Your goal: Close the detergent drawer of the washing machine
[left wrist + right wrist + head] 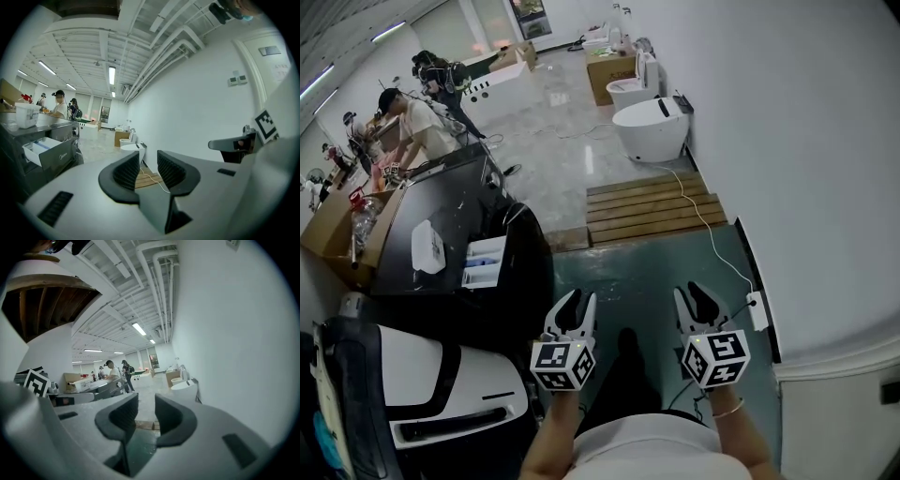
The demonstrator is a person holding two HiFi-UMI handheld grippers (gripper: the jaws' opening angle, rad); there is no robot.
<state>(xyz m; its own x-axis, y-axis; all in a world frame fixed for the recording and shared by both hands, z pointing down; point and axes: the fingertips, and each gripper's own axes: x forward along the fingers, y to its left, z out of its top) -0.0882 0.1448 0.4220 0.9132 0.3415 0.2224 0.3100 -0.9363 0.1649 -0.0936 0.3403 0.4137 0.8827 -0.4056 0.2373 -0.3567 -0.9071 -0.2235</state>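
The detergent drawer [485, 261] stands pulled out of the front of the washing machine [441, 211]. Its white compartments are exposed.

**Claw state**
- Left claw [578, 302]: jaws part-way apart, nothing between them, nothing held. The left gripper view confirms a clear gap at the left claw [147, 161].
- Right claw [694, 295]: jaws also apart, with only the floor showing through the gap in the right gripper view [146, 401]. It holds nothing.

**Position of the drawer**
- In the head view the drawer lies ahead of your left claw and off to its left, near but not touching.
- Your right claw is well apart from it, on the far side of the left one. The left hand is therefore the nearer one.
- Both claws point along the aisle towards the wooden platform [652, 208], not at the drawer.
- In the left gripper view the drawer [40, 147] sits at the far left edge, with its grey front panel [58, 157] turned towards the aisle.

**Axis of travel**
The drawer's long axis appears to run from that front panel back into the machine. To close it you will probably have to turn the left claw to the left, place it against the front panel, and push along that axis.
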